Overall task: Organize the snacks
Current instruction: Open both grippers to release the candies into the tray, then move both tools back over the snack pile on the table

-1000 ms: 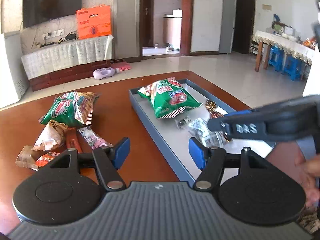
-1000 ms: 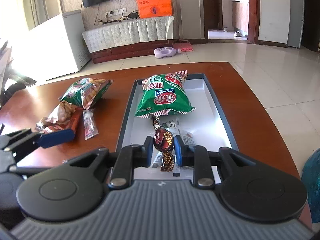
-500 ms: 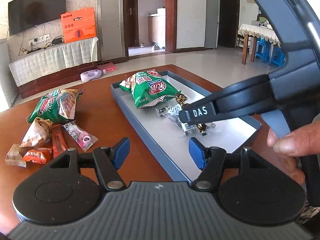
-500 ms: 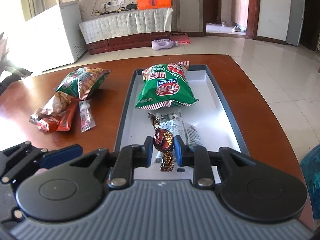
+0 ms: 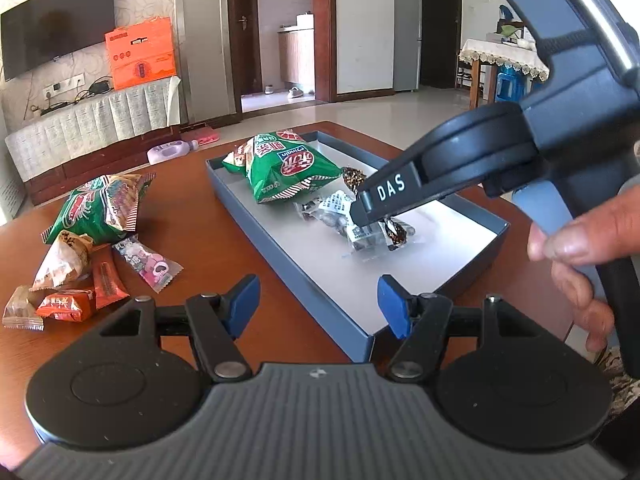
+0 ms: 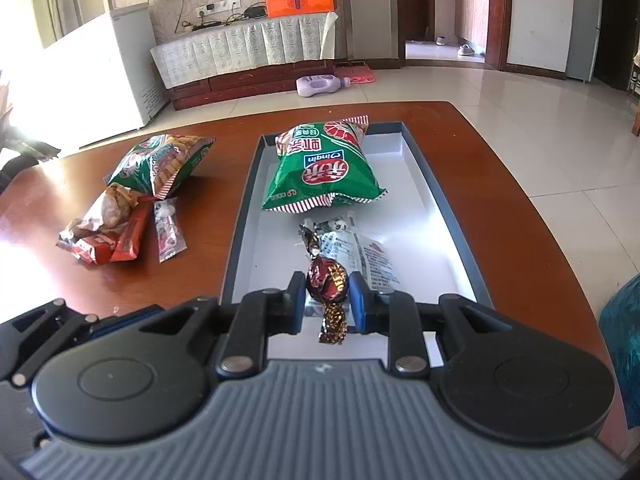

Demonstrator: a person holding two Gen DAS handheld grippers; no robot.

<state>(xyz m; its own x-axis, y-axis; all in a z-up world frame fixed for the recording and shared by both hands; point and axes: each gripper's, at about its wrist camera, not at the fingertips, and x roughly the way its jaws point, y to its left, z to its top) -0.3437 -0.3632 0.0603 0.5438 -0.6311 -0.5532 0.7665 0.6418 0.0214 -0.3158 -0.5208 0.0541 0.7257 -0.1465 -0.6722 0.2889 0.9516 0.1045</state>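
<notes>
Saw one grey tray [image 6: 440, 200] on the right half of the brown table [image 6: 500, 220], running from the near edge toward the far edge. Counted in it one green chip bag [image 6: 324, 168] at the far end. Also saw small clear packets [image 6: 368, 252] in the middle, too bunched up to count. Found the right gripper [image 6: 326, 300] low over the near end of the tray, with one brown wrapped candy [image 6: 326, 280] between its blue pads. Had jaws only a little apart and just starting to open, with both pads touching the candy. Found the left gripper [image 5: 318, 304] over the tray's near left rim, jaws about half open, holding and touching nothing. Counted six snacks on the left half of the table, outside the tray: one green bag [image 5: 104, 208], one tan bag [image 5: 64, 260], one pink packet [image 5: 148, 264], one red stick [image 5: 106, 276], one orange packet [image 5: 64, 304] and one small tan packet [image 5: 20, 312].
</notes>
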